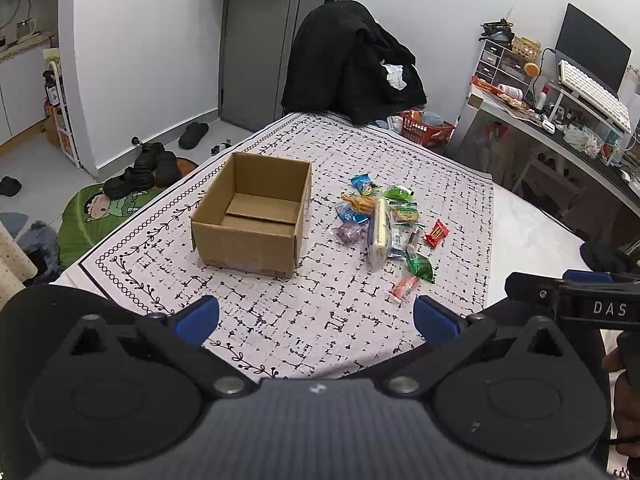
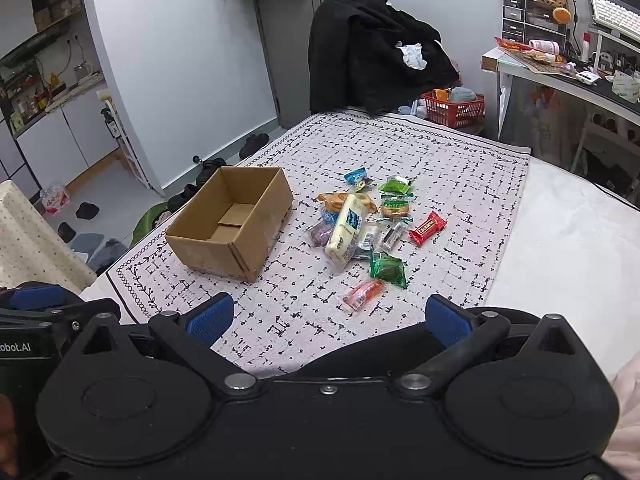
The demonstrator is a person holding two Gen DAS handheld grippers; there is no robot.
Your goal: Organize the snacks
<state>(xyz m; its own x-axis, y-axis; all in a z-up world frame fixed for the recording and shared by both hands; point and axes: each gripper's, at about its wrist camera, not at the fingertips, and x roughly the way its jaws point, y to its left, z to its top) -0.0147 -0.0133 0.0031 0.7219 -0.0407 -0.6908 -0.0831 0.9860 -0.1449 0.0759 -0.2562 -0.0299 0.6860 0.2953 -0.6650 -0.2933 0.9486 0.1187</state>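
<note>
A patterned white cloth [image 1: 304, 320] is covering the table. An open cardboard box [image 1: 252, 216] is sitting on it, toward ten o'clock from the cloth's centre, with nothing visible inside. A heap of wrapped snacks [image 1: 384, 224] is lying at three o'clock of the box, apart from it. A long pale packet [image 2: 346, 232] is lying across the heap; a red bar [image 2: 427, 229] is resting at the heap's three o'clock edge. The left gripper [image 1: 316, 318] and right gripper [image 2: 328, 316] are hovering at six o'clock, both spread wide and holding nothing
</note>
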